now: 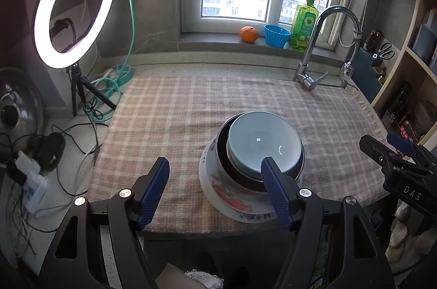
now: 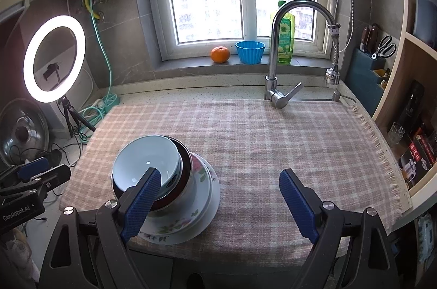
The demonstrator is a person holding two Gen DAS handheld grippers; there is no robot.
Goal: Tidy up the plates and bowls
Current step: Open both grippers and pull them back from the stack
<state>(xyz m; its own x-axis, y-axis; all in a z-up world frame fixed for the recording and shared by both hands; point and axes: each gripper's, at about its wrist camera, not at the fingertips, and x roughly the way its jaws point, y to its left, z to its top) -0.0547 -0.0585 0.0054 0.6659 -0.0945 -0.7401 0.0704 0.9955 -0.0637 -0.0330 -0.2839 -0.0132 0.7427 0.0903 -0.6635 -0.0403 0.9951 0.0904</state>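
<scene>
A stack stands near the front edge of the checked cloth [image 1: 177, 119] [image 2: 273, 130]: a pale blue bowl [image 1: 262, 141] [image 2: 147, 160] nested in a dark bowl [image 1: 226, 166] [image 2: 185, 169], on flowered white plates [image 1: 232, 199] [image 2: 202, 196]. My left gripper [image 1: 215, 169] is open just left of the stack, its right pad in front of the bowls, nothing gripped. My right gripper [image 2: 220, 179] is open to the right of the stack, its left pad overlapping the blue bowl in the picture. Each gripper shows at the other view's edge [image 1: 393, 155] [image 2: 32, 174].
A tap [image 1: 316, 48] [image 2: 284, 51] rises at the back right. On the sill sit an orange [image 2: 220, 54], a blue cup [image 2: 250, 51] and a green soap bottle [image 1: 304, 24]. A ring light [image 1: 73, 8] on a tripod, cables and a pot lid [image 2: 21, 130] crowd the left.
</scene>
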